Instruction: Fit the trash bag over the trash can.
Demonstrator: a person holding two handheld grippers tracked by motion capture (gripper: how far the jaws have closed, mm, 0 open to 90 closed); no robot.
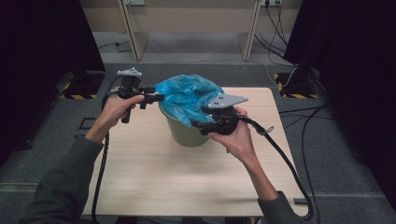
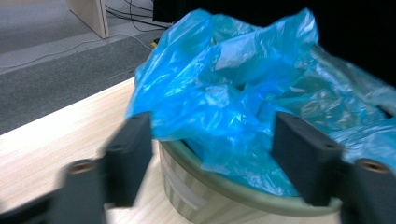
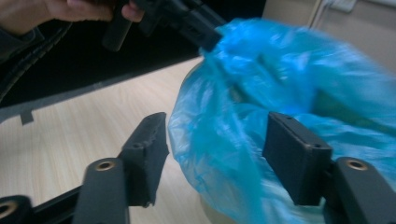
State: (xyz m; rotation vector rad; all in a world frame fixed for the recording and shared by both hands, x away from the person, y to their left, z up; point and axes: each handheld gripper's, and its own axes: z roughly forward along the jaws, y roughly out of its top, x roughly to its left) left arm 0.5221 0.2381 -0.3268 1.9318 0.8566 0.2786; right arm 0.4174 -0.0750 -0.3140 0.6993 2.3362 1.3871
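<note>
I am fitting the blue bag [image 1: 187,95] into the green bin [image 1: 187,133]; both grippers' fingers stand apart, gripping nothing. Next, I must catch the bag's edge and fold it over the rim.

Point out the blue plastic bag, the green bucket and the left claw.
blue plastic bag [image 1: 187,95]: high view, on the crumpled top of the film.
green bucket [image 1: 187,133]: high view, on its bare front wall below the bag.
left claw [image 2: 210,156]: left gripper view, midway between its two black, parted tips.
</note>
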